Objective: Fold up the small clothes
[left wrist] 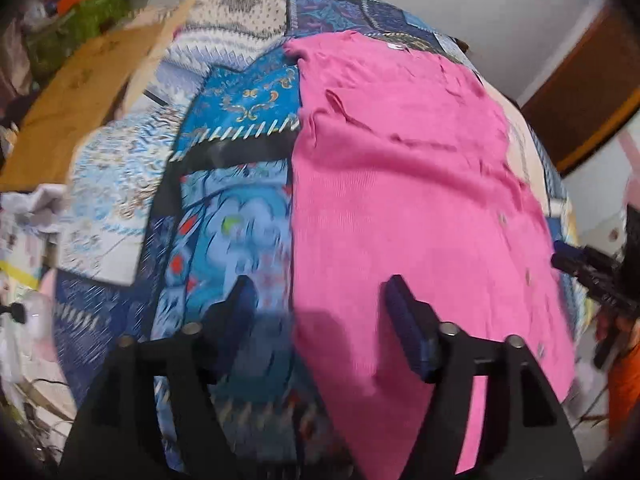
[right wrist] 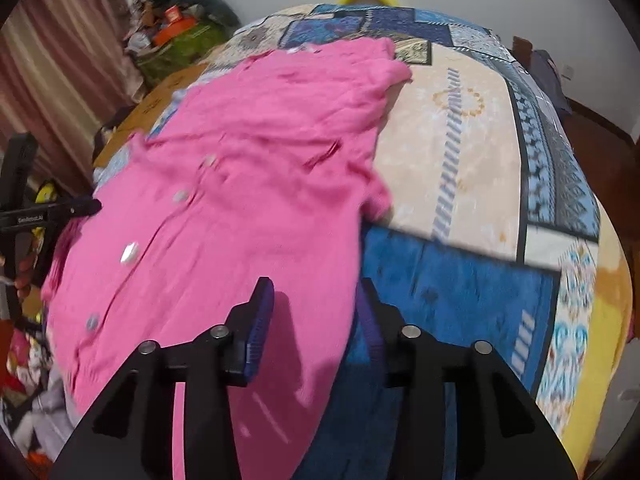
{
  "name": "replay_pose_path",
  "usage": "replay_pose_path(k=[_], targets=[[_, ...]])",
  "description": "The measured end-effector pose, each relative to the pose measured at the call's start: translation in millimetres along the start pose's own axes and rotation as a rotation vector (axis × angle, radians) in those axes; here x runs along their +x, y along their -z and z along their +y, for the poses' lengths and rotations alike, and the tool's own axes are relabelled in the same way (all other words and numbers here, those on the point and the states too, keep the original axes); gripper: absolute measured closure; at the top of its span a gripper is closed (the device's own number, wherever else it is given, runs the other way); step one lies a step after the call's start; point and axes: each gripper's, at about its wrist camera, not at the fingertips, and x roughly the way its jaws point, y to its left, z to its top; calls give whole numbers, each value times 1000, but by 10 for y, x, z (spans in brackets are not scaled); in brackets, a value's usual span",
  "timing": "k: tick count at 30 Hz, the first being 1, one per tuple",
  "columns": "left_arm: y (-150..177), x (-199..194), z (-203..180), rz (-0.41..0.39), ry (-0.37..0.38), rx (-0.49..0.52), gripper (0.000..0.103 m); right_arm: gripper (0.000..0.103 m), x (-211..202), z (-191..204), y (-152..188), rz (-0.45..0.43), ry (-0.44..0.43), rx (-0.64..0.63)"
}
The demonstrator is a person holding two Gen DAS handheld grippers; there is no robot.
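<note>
A pink buttoned garment (left wrist: 408, 200) lies spread flat on a blue patchwork bed cover (left wrist: 240, 208). My left gripper (left wrist: 320, 296) is open, its jaws straddling the garment's left edge just above the cloth. The garment also shows in the right wrist view (right wrist: 240, 200), buttons facing up. My right gripper (right wrist: 316, 300) is open over the garment's right edge, holding nothing. The right gripper shows at the far right of the left wrist view (left wrist: 592, 276), and the left gripper at the far left of the right wrist view (right wrist: 52, 212).
The bed cover (right wrist: 480, 160) stretches out to the right of the garment. A brown cardboard sheet (left wrist: 80, 92) lies at the bed's left side. A cluttered pile (right wrist: 180, 28) stands at the back left. A wooden door (left wrist: 584, 92) is at the right.
</note>
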Motion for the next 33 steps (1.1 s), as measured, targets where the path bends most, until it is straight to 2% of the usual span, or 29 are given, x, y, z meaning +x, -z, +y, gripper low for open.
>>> replay_pose_path(k=[3,9,11,16,21,23,25,26,28,29,30,31,33], targets=[[211,-149,-6,-22,-31,34,25,64,-41,72,153,22,-18,-7],[564,-349,295,-20,-60,-6,24,64,-105,56,351,17,-3,8],[688,-407,442,-20,-92,-34,24,64,-130,40,388,15,20,9],[822,-512,568,-29,-35,-95,24,64,-287,53,479,8,40,29],[915,-469,380,-14,34,-53,25,57,-393,186,641,5,0,33],[963,-475,281,-34,29,-25,25,57,-372,250,731,25,-19,28],[1008,-492,181,-50,37,4,32,57,-361,288,810,23,-38,39],[1021,-500,146,-55,37,13,39,57,-358,282,855,20,-48,53],[1047,-528,72,-61,49,33,61,57,-349,267,897,17,-63,78],[1050,-537,45,-61,58,39,67,61,-344,266,915,13,-69,80],[1046,-545,20,-60,64,45,78,65,-340,275,928,8,-77,77],[1037,-550,-16,-59,71,50,91,72,-338,288,933,3,-85,74],[1008,-559,-68,-60,81,51,93,91,-343,333,925,-6,-95,55]])
